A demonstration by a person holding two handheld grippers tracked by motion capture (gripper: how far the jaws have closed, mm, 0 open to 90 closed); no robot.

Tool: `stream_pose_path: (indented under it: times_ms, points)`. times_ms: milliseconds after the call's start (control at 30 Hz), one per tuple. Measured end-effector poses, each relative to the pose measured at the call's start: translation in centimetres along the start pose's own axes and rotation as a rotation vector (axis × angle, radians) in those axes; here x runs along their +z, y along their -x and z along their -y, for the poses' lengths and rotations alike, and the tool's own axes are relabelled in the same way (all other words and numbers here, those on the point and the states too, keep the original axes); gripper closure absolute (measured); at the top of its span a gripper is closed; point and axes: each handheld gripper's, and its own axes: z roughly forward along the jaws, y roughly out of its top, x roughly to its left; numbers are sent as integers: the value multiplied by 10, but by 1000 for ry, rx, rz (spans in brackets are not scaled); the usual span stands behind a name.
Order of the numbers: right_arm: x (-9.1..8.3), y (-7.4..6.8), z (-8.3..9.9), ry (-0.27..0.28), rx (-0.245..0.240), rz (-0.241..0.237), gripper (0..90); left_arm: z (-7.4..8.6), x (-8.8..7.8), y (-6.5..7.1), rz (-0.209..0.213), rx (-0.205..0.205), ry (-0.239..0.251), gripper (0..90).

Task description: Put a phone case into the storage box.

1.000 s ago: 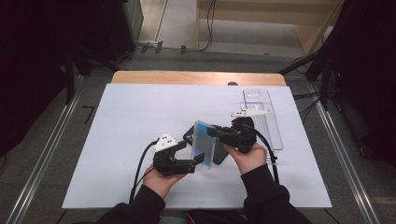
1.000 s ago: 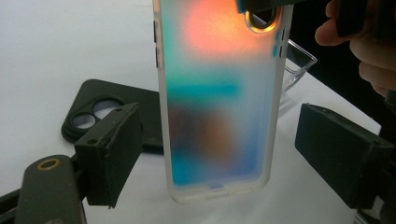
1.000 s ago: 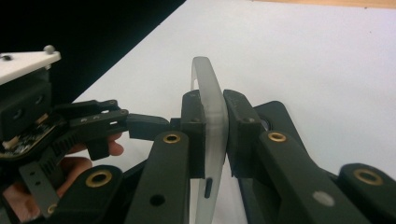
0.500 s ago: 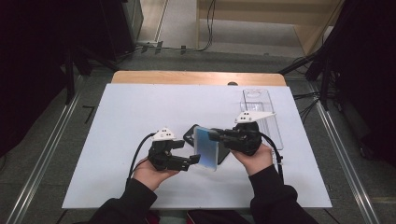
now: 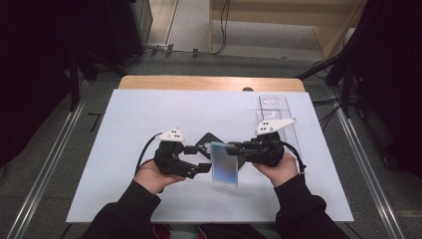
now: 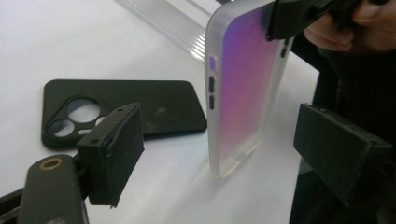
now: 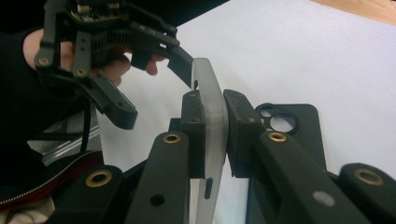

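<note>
The right gripper point(image 5: 234, 148) has its fingers point(image 7: 196, 130) clamped on the top edge of a frosted phone case point(image 5: 224, 170), holding it upright on its lower end near the middle of the bench point(image 5: 124, 114), toward the near edge. The case's iridescent purple-blue face is turned toward the left gripper point(image 5: 204, 158), whose fingers point(image 6: 114, 149) stand wide apart on either side of it — not touching it, as the left gripper view makes plain.

Just behind the upright case a black phone case point(image 5: 209, 142) lies flat on the bench, camera cut-outs facing up. Toward the far right corner rests a clear plastic tray point(image 5: 276, 107).

By the look of things, the work is partway through: the frosted case is picked up and presented, yet the left gripper has not taken hold. What likely remains is for the left fingers to close on the case's sides — a handover or a two-handed steadying — and then to set it wherever it belongs; the pictures do not say where.

The bench is covered by a pale sheet with a strip of bare wood along the far edge. Around it the room is dim: grey floor, metal rails either side, cables trailing at the far end.
</note>
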Motion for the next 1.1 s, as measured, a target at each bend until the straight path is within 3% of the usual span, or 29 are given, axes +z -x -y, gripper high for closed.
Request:
stream_pose_path:
  times_ms: [433,567,800,833,967,1000,1100]
  points:
    - [1,1,0,-5,-44,-76,772,-19,-10,-7,86,64,-8,175]
    - [4,0,-1,-7,-62,-107,771,-22,-11,-9,91,100,-19,217]
    - [7,-2,-3,-5,-86,-140,771,-23,-3,-13,137,108,-44,292]
    - [8,-3,-4,-1,-87,-155,772,-23,-1,-14,157,114,-50,358]
    - [9,-5,-6,3,-89,-188,772,-24,1,-14,198,125,-62,484]
    - [9,-5,-6,1,-93,-191,772,-25,2,-13,230,119,-73,523]
    - [11,-6,-7,-1,-99,-210,772,-26,2,-14,248,99,-84,650]
